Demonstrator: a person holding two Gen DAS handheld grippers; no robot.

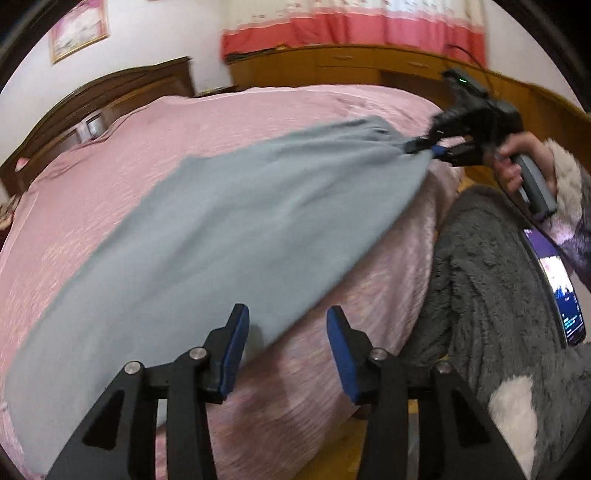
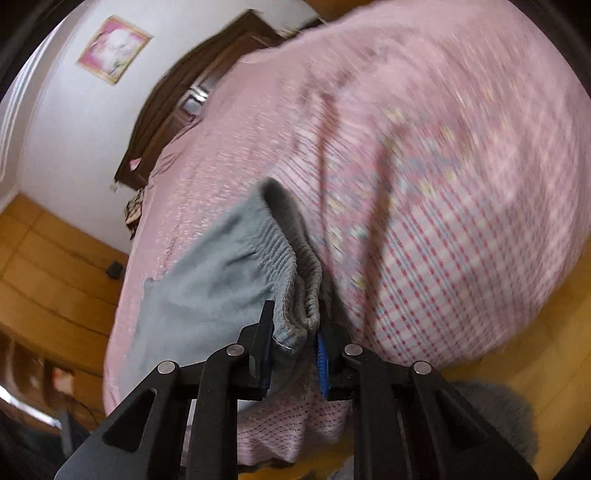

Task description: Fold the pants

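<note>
Grey pants (image 1: 207, 229) lie spread across a pink bed (image 1: 258, 110), running from the waistband at the bed's near edge out along the cover. The right gripper (image 2: 295, 334) has its jaws clamped on the ribbed elastic waistband (image 2: 295, 269), which bunches up between the two pads and rises straight ahead of them. From the left wrist view, that same gripper (image 1: 424, 147) lifts one corner of the cloth off the bed, so the fabric pulls into a taut fan toward it.

The left gripper (image 1: 286, 350) has its jaws apart and holds nothing. The pants' lower edge runs just ahead of its left finger; bare pink cover shows between the jaws.

The step in hand looks like taking a second hold so the cloth can be folded. To do it well, the left gripper probably needs to slide forward until the fabric edge sits between the pads, then close on both layers, while the right keeps the waistband taut so no slack wrinkles form.

The cloth looks soft, matte and fairly thick, smooth over most of its spread, gathered only at the elastic. Both views are blurred.

Beyond the bed stand a dark headboard (image 1: 110, 96) and a wall picture (image 1: 79, 29).
</note>
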